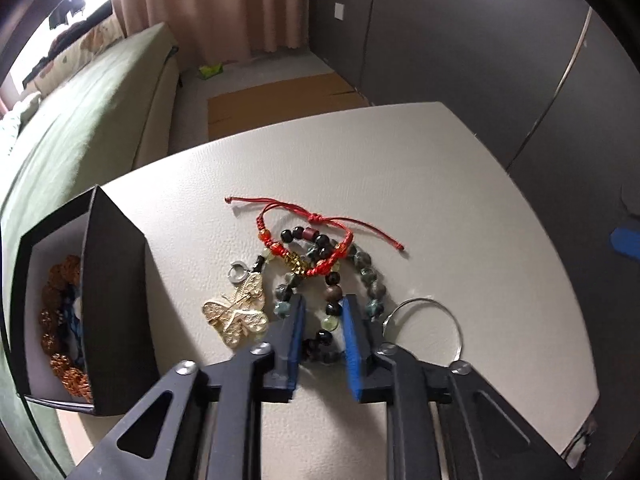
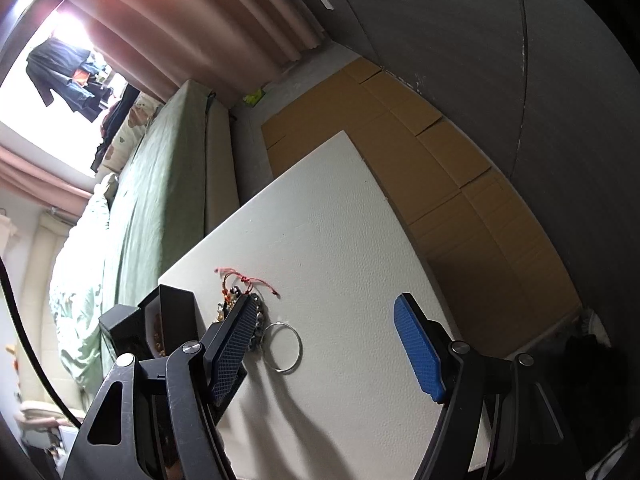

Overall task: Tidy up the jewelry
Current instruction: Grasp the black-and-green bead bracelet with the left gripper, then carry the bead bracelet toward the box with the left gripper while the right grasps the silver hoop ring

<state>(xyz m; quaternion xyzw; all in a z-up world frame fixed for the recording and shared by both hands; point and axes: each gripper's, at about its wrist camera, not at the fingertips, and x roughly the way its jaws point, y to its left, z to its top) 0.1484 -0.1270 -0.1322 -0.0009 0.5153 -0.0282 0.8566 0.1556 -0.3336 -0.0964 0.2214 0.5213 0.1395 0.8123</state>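
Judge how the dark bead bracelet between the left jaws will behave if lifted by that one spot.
The bead bracelet will probably sag into a hanging loop: separate strung beads, not a stiff band. It lies under the red cord bracelet, so that may drag along. Round glossy beads could slip between the left gripper pads.

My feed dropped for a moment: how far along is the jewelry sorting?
Done: an orange beaded bracelet lies in the black box. In hand: the left gripper is closed around a dark beaded bracelet. Left on the table: red cord bracelet, butterfly brooch, silver ring. The right gripper is open, empty.
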